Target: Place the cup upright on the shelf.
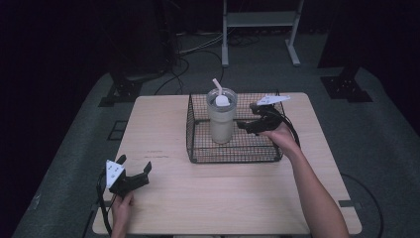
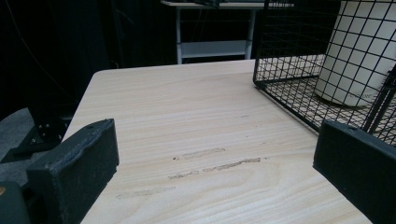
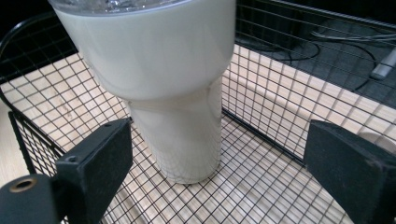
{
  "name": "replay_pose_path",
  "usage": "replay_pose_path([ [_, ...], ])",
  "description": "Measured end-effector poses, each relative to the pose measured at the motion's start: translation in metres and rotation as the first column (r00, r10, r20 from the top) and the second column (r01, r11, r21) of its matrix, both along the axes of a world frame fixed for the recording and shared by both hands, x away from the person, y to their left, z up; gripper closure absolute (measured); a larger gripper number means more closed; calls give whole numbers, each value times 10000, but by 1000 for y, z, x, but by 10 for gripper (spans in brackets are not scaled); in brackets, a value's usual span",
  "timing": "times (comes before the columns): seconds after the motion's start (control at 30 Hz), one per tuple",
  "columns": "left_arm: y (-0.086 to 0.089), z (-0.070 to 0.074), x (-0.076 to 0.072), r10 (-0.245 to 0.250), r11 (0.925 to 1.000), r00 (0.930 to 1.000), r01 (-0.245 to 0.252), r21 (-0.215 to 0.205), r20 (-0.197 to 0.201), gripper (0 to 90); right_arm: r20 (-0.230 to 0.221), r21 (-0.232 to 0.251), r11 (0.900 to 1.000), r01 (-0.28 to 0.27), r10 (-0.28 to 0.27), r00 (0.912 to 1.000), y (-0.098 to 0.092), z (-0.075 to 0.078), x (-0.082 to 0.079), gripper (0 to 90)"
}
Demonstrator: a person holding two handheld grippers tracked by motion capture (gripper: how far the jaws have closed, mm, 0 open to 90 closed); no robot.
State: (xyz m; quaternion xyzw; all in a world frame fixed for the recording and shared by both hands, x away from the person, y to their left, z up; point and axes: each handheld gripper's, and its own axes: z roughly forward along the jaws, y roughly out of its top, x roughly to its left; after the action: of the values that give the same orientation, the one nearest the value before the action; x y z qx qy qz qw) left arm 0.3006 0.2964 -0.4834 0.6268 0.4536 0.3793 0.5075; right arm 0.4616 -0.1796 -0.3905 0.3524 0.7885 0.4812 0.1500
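tumbler [image 1: 221,119]: stood upright inside the wire basket [image 1: 198,148] on the tabletop [image 1: 208,193].
right gripper [image 1: 242,125]: i had its fingers apart, just beside the tumbler, probably not touching.
left gripper [image 1: 133,166]: fingers apart, idle.
progress: grasp not yet made.

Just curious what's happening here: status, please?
Right gripper open, inside wire basket, facing tumbler. Left gripper open, idle over table. Nothing between jaws and tumbler.

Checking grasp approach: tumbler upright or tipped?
Upright. The tumbler stands on its base on the wire basket floor, lid and straw on top.
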Motion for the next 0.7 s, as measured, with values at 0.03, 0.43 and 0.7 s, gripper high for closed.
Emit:
replay_pose_path([
  [0.03, 0, 0, 0, 0, 10000, 10000, 0, 0, 0, 0, 0, 0, 10000, 0, 0, 10000, 0, 0, 0, 76],
  [0.43, 0, 0, 0, 6, 10000, 10000, -6, -30, 33, 0, 134, 116, 9997, 211, -213, 9997, -6, -7, -24, 76],
  [0.7, 0, 0, 0, 16, 10000, 10000, -16, -27, 33, 0, 407, 123, 9999, 1, -6, 9992, -7, 3, -39, 76],
])
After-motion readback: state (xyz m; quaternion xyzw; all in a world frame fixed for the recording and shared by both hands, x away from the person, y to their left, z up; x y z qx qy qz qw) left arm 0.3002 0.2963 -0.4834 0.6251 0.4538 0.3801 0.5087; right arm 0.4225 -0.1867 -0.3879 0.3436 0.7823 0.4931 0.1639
